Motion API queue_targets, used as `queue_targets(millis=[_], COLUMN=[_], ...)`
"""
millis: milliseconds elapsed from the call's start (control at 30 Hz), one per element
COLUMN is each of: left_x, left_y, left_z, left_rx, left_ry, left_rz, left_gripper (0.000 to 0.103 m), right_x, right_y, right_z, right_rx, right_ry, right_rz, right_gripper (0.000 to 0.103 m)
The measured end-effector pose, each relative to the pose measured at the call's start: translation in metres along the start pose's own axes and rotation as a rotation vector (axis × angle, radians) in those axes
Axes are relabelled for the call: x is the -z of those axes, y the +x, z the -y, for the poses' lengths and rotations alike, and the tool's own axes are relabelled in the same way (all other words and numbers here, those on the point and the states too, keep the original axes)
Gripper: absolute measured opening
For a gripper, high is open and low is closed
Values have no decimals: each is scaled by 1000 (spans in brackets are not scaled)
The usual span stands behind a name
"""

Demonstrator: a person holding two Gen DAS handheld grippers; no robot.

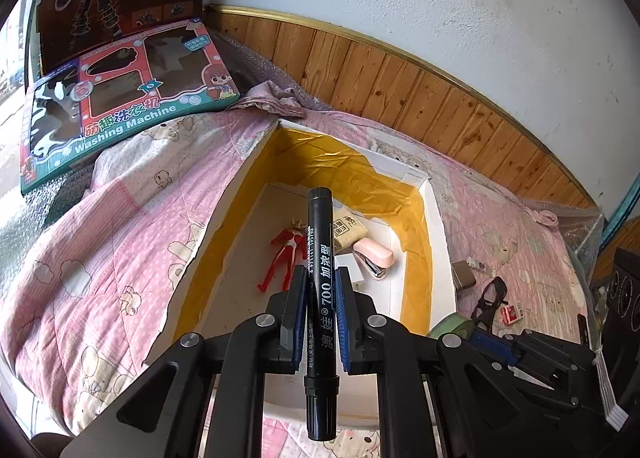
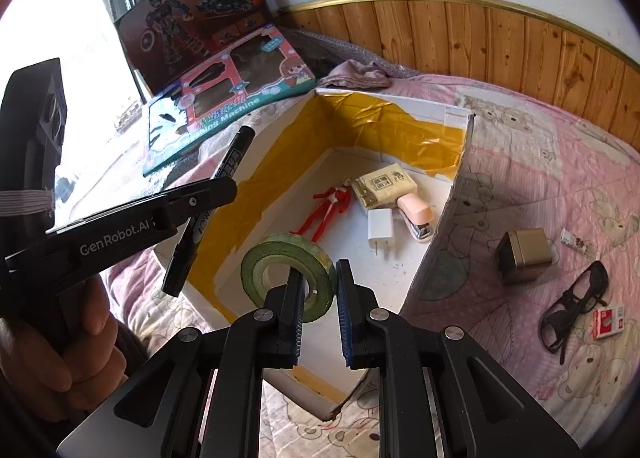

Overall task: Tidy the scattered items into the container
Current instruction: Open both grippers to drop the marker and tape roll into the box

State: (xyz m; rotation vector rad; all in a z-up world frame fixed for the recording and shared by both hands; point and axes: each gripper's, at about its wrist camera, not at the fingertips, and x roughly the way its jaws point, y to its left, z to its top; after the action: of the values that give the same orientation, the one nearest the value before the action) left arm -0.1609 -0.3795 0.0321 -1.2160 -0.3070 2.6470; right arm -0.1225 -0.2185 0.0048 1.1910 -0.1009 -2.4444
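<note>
My left gripper (image 1: 320, 274) is shut on a black marker (image 1: 320, 242), which hangs lengthwise over the white box (image 1: 236, 198) lined with yellow tape. In the box lie a red figure (image 1: 284, 254), a tissue pack (image 1: 348, 228), a pink stapler (image 1: 374, 256) and a white charger (image 2: 380, 228). My right gripper (image 2: 319, 268) is shut on the rim of a green tape roll (image 2: 272, 258), above the box's near corner. On the quilt to the right lie a brass tin (image 2: 524, 258), black glasses (image 2: 572, 306), a red card pack (image 2: 608, 322) and a small wrapper (image 2: 576, 244).
Two toy boxes (image 2: 224, 106) lean at the back left of the bed. A wood-panelled wall (image 2: 500, 38) runs behind. A crumpled cloth (image 2: 360, 74) lies by the box's far corner. A person's hand (image 2: 80, 338) holds the left gripper's handle.
</note>
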Motion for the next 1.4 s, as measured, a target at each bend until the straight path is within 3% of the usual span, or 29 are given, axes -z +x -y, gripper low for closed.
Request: queue_targets(millis=[367,433,533,1067,1400], left_x=[6,8,11,19,37], left_y=[40,43,40,-22,-64], left_z=[-2,-4,-8,6,34], left_rx=[-55,-75,-98,-95,-109], left_ry=[39,33,28,44,106], left_rz=[-78,-93,-86,-22,38], left_gripper=[14,25,27,27,27], right_x=[1,2,1,2,10], right_y=[19,19,16,-28,-70], right_z=[4,4,5,-6,-18], right_rx=[-16,-17,-21,-51,-124], right_ry=[-35,-35,-26,-11,-14], right_rz=[-35,-36,-33,37,81], right_gripper=[20,20,23,23,23])
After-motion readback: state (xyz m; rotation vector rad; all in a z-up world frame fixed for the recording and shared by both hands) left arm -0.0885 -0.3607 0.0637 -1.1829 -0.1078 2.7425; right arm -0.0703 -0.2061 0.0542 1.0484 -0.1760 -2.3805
